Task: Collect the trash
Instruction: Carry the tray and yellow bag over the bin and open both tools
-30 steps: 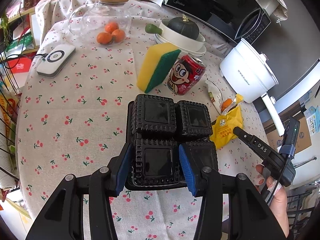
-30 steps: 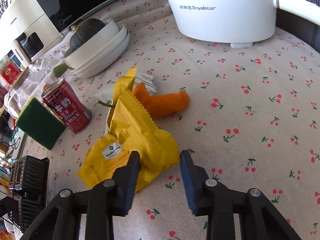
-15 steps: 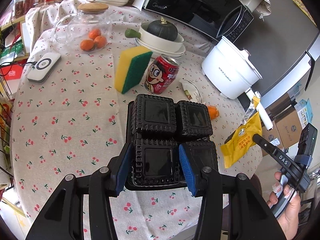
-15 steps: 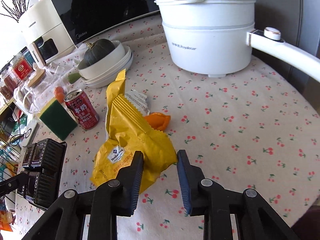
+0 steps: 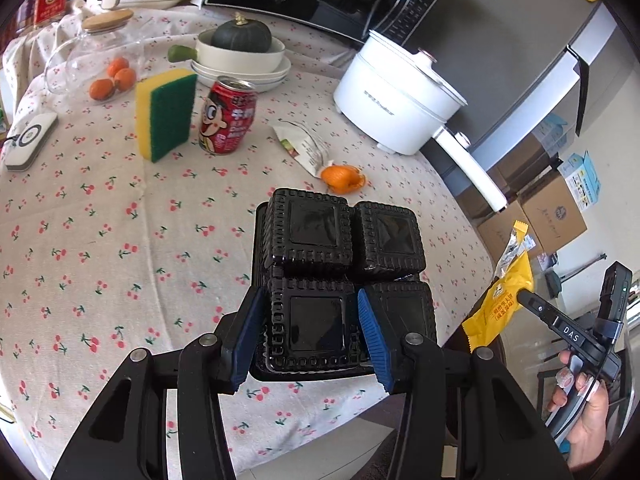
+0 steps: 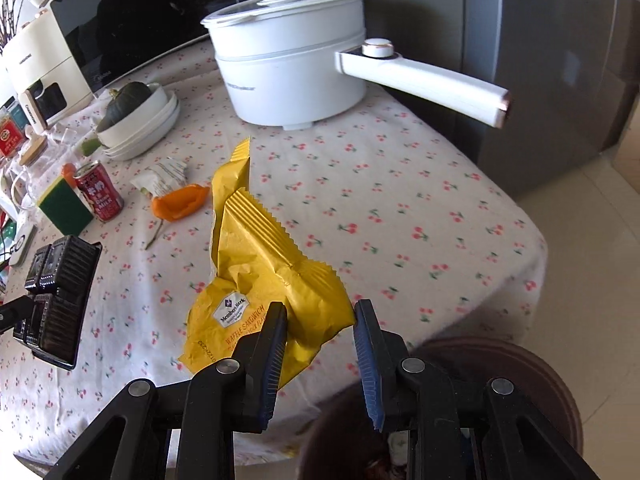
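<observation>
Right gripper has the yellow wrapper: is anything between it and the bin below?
Nothing visible. The yellow wrapper hangs in the right gripper past the table edge, the dark bin open directly beneath.

A crinkled yellow foil snack wrapper shines at centre frame above a matt cherry-print cotton tablecloth. At left, a glossy black ribbed plastic tray; upper centre, a smooth white enamel-look electric pot; a shiny red metal can.
</observation>
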Action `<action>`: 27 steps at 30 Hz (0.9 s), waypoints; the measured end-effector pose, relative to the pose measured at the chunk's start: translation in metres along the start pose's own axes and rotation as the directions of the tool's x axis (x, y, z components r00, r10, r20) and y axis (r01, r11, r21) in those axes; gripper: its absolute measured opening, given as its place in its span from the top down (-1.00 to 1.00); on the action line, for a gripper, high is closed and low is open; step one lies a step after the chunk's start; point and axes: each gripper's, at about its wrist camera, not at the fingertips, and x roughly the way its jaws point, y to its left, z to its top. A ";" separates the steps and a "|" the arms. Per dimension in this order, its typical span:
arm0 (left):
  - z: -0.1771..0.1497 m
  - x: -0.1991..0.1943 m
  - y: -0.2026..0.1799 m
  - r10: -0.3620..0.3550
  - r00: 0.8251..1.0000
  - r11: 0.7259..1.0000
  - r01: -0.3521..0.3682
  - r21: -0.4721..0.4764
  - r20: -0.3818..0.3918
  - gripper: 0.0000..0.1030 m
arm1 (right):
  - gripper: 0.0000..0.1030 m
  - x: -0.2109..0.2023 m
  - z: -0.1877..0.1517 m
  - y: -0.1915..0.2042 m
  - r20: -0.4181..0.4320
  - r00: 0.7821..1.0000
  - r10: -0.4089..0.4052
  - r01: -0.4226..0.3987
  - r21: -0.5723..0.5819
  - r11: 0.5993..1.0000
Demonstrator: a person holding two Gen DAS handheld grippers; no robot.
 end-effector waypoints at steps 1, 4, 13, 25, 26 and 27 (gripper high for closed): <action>-0.003 0.002 -0.008 -0.004 1.000 1.000 0.004 0.016 -0.005 0.01 | 0.41 -0.003 -0.003 -0.008 -0.008 1.000 -0.015 0.015 0.006 1.000; -0.012 0.010 -0.032 -0.017 1.000 0.997 0.018 0.069 -0.023 0.01 | 0.40 -0.013 -0.013 -0.030 -0.032 0.998 -0.058 0.058 0.022 0.998; -0.055 0.046 -0.117 -0.064 0.992 0.966 0.090 0.244 -0.112 0.01 | 0.40 -0.039 -0.047 -0.089 -0.084 0.987 -0.136 0.142 0.071 0.987; -0.106 0.093 -0.195 -0.085 0.979 0.877 0.161 0.452 -0.185 -0.01 | 0.39 -0.061 -0.084 -0.152 -0.143 0.968 -0.205 0.224 0.131 0.966; -0.108 0.094 -0.198 -0.091 0.980 0.872 0.165 0.461 -0.179 -0.02 | 0.39 -0.062 -0.087 -0.156 -0.147 0.967 -0.209 0.229 0.133 0.964; -0.108 0.095 -0.199 -0.101 0.979 0.867 0.173 0.467 -0.176 -0.04 | 0.39 -0.062 -0.089 -0.159 -0.152 0.965 -0.213 0.234 0.133 0.963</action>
